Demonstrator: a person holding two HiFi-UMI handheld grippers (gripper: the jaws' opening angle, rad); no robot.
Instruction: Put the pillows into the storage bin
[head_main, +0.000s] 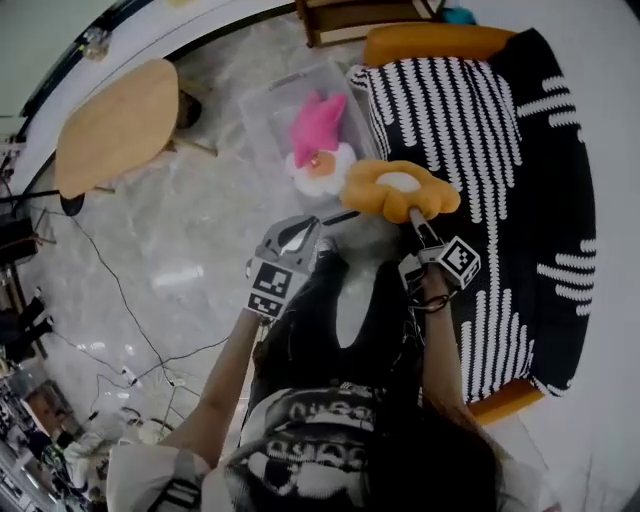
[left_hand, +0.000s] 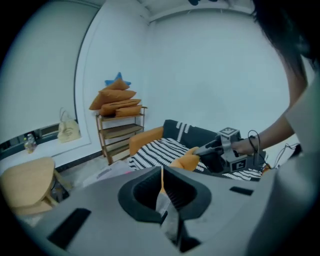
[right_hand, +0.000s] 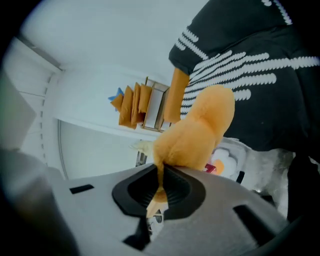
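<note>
An orange flower-shaped pillow (head_main: 398, 188) hangs over the floor between the sofa and the bin, and my right gripper (head_main: 412, 213) is shut on its edge. In the right gripper view the pillow (right_hand: 200, 130) bulges out just past the closed jaws of the right gripper (right_hand: 160, 172). The clear storage bin (head_main: 262, 100) stands on the floor ahead with a pink and white pillow (head_main: 318, 145) inside. My left gripper (head_main: 300, 228) is to the left of the pillow, jaws together and empty. From the left gripper (left_hand: 161, 172) I see the orange pillow (left_hand: 187, 160) to its right.
A sofa under a black and white striped blanket (head_main: 470, 140) fills the right side. At the left stands a round wooden table (head_main: 115, 125). A wooden shelf stacked with orange cushions (left_hand: 120, 102) is by the far wall. Cables (head_main: 130, 330) trail over the marble floor.
</note>
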